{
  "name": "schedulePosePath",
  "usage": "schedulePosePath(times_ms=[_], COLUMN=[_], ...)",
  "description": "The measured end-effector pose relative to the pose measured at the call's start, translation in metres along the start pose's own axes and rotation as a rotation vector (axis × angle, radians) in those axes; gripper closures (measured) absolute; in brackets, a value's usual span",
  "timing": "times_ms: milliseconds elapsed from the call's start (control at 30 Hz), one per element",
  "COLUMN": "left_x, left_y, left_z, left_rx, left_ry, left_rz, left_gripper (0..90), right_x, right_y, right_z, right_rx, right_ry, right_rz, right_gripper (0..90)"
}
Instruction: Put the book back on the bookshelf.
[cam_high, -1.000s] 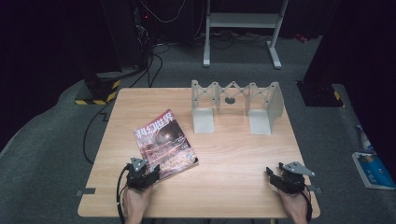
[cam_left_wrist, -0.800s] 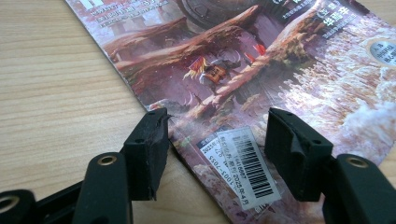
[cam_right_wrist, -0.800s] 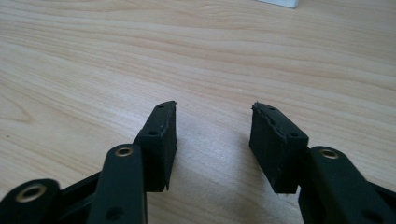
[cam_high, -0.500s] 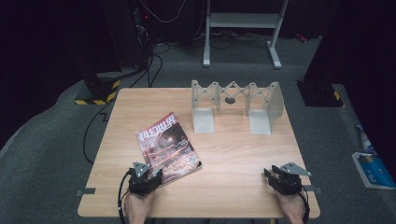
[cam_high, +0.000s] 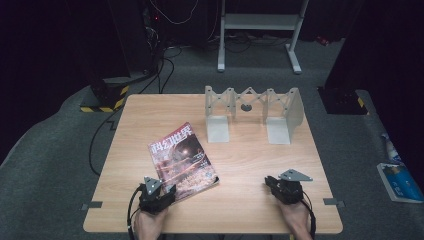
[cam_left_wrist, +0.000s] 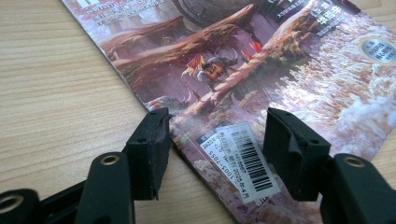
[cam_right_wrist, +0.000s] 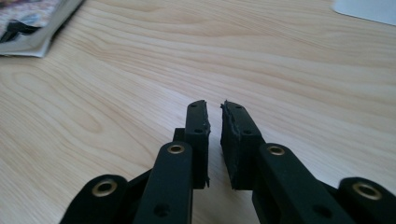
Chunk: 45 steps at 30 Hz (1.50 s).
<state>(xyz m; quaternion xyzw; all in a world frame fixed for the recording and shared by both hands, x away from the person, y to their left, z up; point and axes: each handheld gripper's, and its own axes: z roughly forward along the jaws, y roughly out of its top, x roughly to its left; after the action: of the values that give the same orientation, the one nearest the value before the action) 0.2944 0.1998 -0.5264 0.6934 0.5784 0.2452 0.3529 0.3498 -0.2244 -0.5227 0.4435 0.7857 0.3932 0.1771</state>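
A magazine with a reddish illustrated cover lies flat on the wooden table, left of centre. My left gripper rests at the magazine's near corner. In the left gripper view its jaws stand open on either side of the barcode label, and the pads do not press on the magazine. My right gripper sits low over bare wood near the front right. Its jaws have just been closing and now stand a narrow gap apart, with nothing between them.
A white folding metal rack stands at the back of the table, right of centre. The magazine's corner shows far left in the right gripper view. A blue object lies on the floor to the right.
My right gripper has slid left along the table's front and its jaws have narrowed from wide apart to a thin gap. The left gripper and the magazine have stayed put.
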Motion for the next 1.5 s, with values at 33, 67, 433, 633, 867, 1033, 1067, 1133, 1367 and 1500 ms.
schedulePosePath(times_ms=[33, 67, 433, 633, 867, 1033, 1067, 1133, 1367, 1500], left_x=[0.0, 0.0, 0.0, 0.004, 0.009, 0.012, 0.012, 0.013, 0.015, 0.016], left_y=[0.0, -0.001, -0.002, 0.0, 0.009, 0.012, 0.012, 0.013, 0.016, 0.016], left_z=[0.0, -0.001, -0.001, 0.0, 0.007, 0.01, 0.01, 0.012, 0.015, 0.015], left_rx=[0.003, 0.001, -0.006, 0.013, 0.03, 0.033, 0.033, 0.032, 0.028, 0.026], left_ry=[0.0, -0.001, -0.011, -0.032, -0.031, -0.028, -0.028, -0.027, -0.015, -0.013], left_rz=[0.0, -0.006, -0.023, -0.036, -0.065, -0.071, -0.071, -0.069, -0.079, -0.074], left_gripper=[41.3, 41.4, 41.3, 40.0, 36.2, 35.8, 35.7, 35.5, 35.4, 36.0], right_x=[0.004, 0.007, 0.044, 0.054, 0.07, 0.078, 0.078, 0.08, 0.089, 0.09], right_y=[0.002, 0.005, 0.032, 0.042, 0.055, 0.062, 0.062, 0.066, 0.074, 0.076], right_z=[0.003, 0.006, 0.038, 0.05, 0.066, 0.077, 0.077, 0.08, 0.098, 0.104], right_rx=[0.003, 0.008, 0.022, 0.023, 0.039, 0.053, 0.053, 0.053, 0.076, 0.095], right_ry=[0.011, 0.022, 0.103, 0.135, 0.167, 0.178, 0.178, 0.188, 0.2, 0.197], right_rz=[-0.005, -0.013, -0.086, -0.086, -0.098, -0.102, -0.102, -0.096, -0.097, -0.099], right_gripper=[81.9, 82.3, 84.9, 86.0, 86.0, 85.9, 85.9, 85.6, 85.0, 83.6])
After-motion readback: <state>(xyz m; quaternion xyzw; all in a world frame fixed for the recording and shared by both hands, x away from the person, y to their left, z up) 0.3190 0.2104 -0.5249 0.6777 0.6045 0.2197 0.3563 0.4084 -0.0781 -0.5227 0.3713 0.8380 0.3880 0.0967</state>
